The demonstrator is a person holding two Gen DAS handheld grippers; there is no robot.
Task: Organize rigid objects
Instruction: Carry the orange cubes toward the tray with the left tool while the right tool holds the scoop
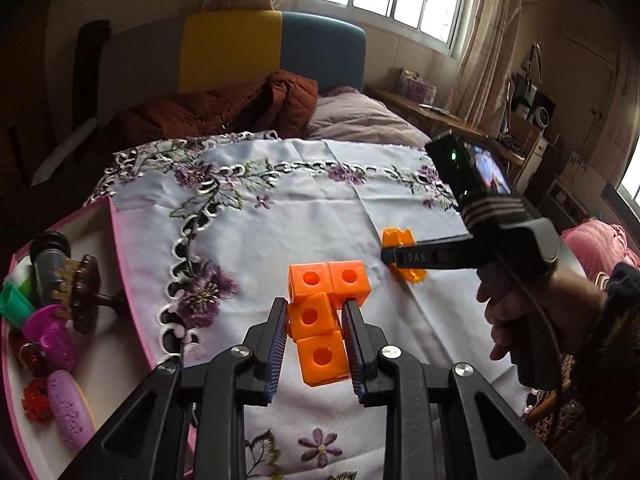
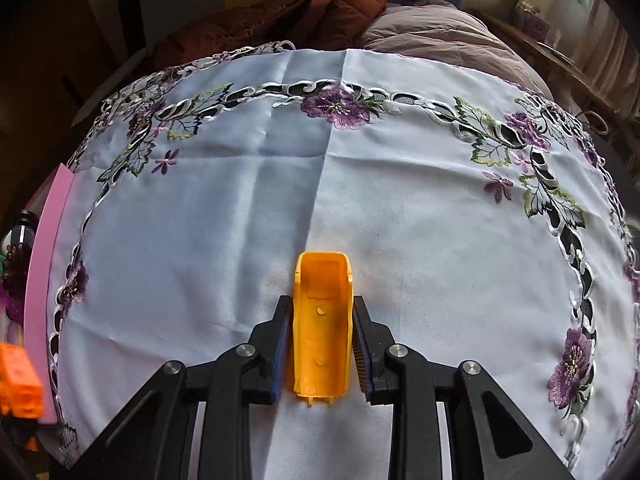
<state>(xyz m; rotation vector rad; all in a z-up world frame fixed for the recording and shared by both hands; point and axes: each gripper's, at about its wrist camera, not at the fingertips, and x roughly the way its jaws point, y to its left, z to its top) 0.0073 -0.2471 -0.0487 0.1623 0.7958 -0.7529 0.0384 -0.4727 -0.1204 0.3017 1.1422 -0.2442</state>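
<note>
While both hands are busy, my left claw (image 1: 315, 326) is clamped on a chunk of orange cubes (image 1: 322, 316), four blocks joined together, each with a round hole on top. Its pads squeeze the two nearer cubes; the other two stick out past the fingertips toward 12 o'clock. It looks lifted a bit off the embroidered cloth (image 1: 280, 216), but I can't say for sure.

My right claw (image 2: 321, 334) is closed on a yellow-orange hollow piece (image 2: 322, 320), open side up, with the ribbed pads pressing both long walls. From the left camera it's over at 2 o'clock, well apart from the cubes, with the person's hand (image 1: 516, 312) on the handle.

Room-wise: the cloth on the counter is mostly bare from 10 through 2 o'clock ahead of the right claw, with only the purple flower border running round the edge. At 9 o'clock in the left view there's a pink-rimmed tray (image 1: 120, 252) holding small toys and a purple oval thing, so that side is tight. Beyond the far cloth edge is a bed (image 1: 360, 116).
</note>
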